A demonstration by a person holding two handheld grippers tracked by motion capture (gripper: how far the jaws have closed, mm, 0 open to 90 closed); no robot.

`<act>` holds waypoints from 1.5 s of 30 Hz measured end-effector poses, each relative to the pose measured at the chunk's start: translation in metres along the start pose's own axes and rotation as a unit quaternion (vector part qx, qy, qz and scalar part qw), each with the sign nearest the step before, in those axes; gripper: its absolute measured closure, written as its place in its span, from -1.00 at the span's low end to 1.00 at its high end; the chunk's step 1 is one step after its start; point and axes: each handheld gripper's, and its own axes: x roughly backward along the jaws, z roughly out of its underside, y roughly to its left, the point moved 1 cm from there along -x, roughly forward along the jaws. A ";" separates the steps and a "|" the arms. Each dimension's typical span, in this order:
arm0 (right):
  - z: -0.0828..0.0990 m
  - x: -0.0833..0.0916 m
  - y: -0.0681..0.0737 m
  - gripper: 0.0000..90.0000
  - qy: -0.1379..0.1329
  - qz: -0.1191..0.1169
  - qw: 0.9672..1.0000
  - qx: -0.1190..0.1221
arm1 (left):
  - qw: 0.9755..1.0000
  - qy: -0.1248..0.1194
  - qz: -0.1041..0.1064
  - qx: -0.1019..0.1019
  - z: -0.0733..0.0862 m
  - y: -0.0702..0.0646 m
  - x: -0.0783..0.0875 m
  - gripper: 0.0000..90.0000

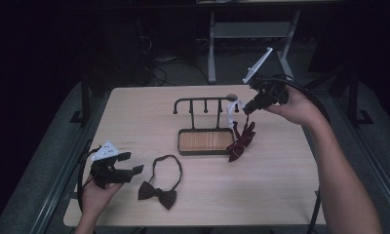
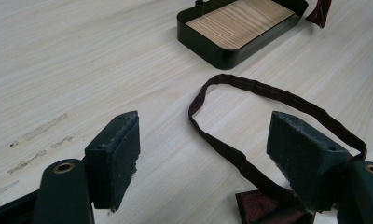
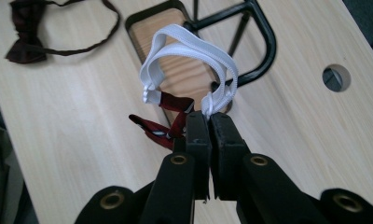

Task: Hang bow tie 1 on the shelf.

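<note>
A dark red bow tie (image 1: 157, 192) lies flat at the table's front left, its strap loop (image 2: 268, 93) spread out toward the stand. My left gripper (image 1: 133, 162) rests just left of it, jaws open, and the strap runs across the table between and beyond the jaws (image 2: 205, 126) without touching the pads. At the back right, my right gripper (image 1: 246, 109) is shut on the white elastic strap (image 3: 189, 46) of a second, red patterned bow tie (image 1: 242, 139). That bow tie dangles beside the black hook stand (image 1: 203, 101), with its lower end at the table.
The stand has a dark tray base with a wooden floor (image 1: 205, 141) at the table's centre, and its rail (image 3: 264, 42) carries several hooks. A round cable hole (image 3: 336, 77) is in the tabletop behind the stand. Metal frame legs (image 1: 211, 44) stand beyond the far edge.
</note>
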 end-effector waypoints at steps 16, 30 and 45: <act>-0.001 -0.018 -0.023 0.92 0.023 0.031 0.999 -0.037 | 1.000 0.004 0.004 -0.005 -0.001 -0.002 -0.002 -0.43; 0.010 -0.024 -0.028 0.87 0.019 0.011 0.999 -0.049 | 1.000 0.004 0.004 -0.008 -0.001 -0.002 -0.002 -0.43; 0.020 -0.019 -0.020 0.75 0.008 -0.014 0.999 -0.035 | 1.000 0.006 0.004 -0.008 -0.001 -0.003 -0.002 -0.43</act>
